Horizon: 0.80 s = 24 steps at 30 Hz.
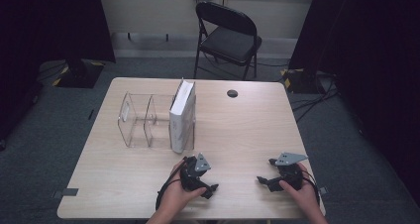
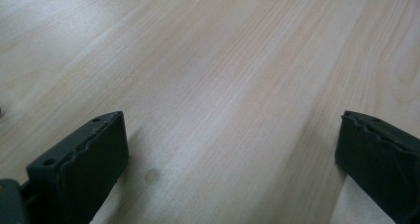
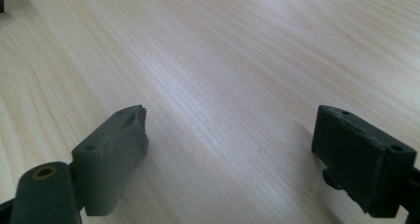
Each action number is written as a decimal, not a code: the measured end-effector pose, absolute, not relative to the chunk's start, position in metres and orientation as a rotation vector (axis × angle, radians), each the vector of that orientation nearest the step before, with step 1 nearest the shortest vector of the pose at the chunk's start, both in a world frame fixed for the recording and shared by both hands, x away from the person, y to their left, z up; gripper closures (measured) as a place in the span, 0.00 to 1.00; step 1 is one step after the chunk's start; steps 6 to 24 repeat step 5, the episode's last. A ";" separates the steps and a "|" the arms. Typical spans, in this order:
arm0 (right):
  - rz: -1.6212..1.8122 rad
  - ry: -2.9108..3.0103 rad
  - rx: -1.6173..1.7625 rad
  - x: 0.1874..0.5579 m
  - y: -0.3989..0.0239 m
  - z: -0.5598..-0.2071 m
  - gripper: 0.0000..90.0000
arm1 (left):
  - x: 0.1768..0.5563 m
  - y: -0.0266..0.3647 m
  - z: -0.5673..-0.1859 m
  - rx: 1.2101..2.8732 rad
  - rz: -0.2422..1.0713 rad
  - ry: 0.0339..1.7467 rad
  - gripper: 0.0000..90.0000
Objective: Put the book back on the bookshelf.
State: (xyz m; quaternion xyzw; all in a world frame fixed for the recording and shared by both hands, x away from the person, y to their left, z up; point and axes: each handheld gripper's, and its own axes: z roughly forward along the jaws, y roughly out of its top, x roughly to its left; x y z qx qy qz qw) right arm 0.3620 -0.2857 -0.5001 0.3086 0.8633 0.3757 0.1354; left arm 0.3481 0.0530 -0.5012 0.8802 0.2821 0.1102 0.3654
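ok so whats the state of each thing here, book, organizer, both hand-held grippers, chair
white book: upright in the organizer's rightmost slot
clear organizer: upright on the table, other slots empty
left hand-held gripper: open, nothing between the jaws
right hand-held gripper: open, nothing between the jaws
folding chair: unfolded, unoccupied

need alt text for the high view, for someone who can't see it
A person's hands rest a left gripper and a right gripper, both open and empty, on the near edge of a light wooden table. A white book stands upright in a clear acrylic divider rack; a black folding chair stands beyond.
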 end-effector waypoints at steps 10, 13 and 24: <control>1.089 2.503 0.891 0.362 -0.286 -0.500 0.15 | 0.348 0.053 -0.501 2.269 0.287 0.721 0.00; 1.089 2.503 0.891 0.362 -0.286 -0.500 0.15 | 0.348 0.053 -0.501 2.269 0.287 0.721 0.00; 1.089 2.503 0.891 0.362 -0.286 -0.500 0.15 | 0.348 0.053 -0.501 2.269 0.287 0.721 0.00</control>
